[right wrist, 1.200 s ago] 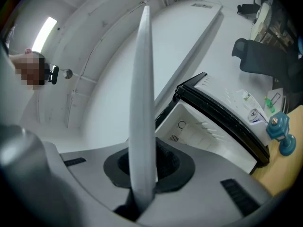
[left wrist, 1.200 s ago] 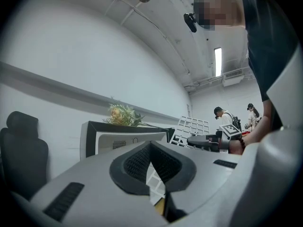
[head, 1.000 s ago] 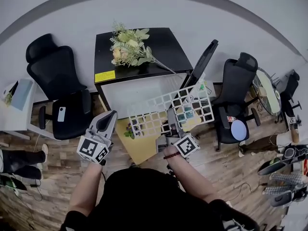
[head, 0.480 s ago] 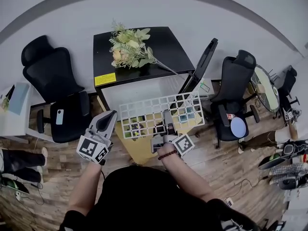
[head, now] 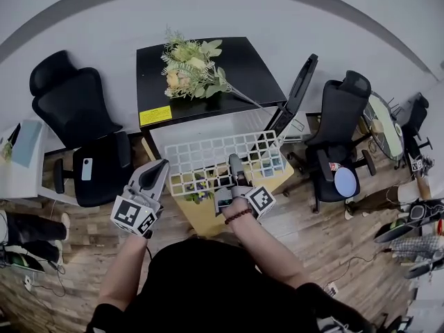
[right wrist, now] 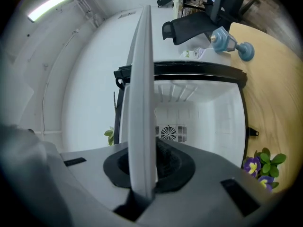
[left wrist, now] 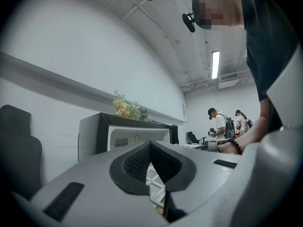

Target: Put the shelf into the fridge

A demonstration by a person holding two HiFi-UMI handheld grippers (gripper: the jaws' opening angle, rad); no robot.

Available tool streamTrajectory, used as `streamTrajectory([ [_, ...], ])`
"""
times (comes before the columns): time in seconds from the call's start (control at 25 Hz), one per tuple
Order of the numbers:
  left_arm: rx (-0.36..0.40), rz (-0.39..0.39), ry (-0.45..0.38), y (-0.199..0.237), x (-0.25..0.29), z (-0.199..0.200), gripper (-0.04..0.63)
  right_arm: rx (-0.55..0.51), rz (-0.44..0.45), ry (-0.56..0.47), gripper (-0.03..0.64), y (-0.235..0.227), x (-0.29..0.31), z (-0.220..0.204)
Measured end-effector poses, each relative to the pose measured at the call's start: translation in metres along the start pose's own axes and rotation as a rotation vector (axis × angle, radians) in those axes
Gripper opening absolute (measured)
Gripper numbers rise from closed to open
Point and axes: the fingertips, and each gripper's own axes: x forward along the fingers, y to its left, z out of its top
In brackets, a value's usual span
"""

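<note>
While right claw [head: 234, 166] clamps one shelf [head: 208, 148] before one fridge [head: 243, 68], left claw [head: 158, 168] closed; empty.

The head camera looks steeply down; both tool cameras closely face the fridge [right wrist: 194, 112], which all share.

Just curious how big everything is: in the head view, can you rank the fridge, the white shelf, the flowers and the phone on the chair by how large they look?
1. fridge
2. shelf, though it is held nearer the camera
3. flowers
4. phone
</note>
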Motion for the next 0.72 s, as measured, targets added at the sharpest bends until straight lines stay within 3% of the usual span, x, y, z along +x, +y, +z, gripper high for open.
streamTrajectory([
  [0.72,-0.015,-0.003,0.003,0.006,0.007,-0.008,0.018,0.024,-0.058,0.026,0.046,-0.016,0.023,-0.007],
])
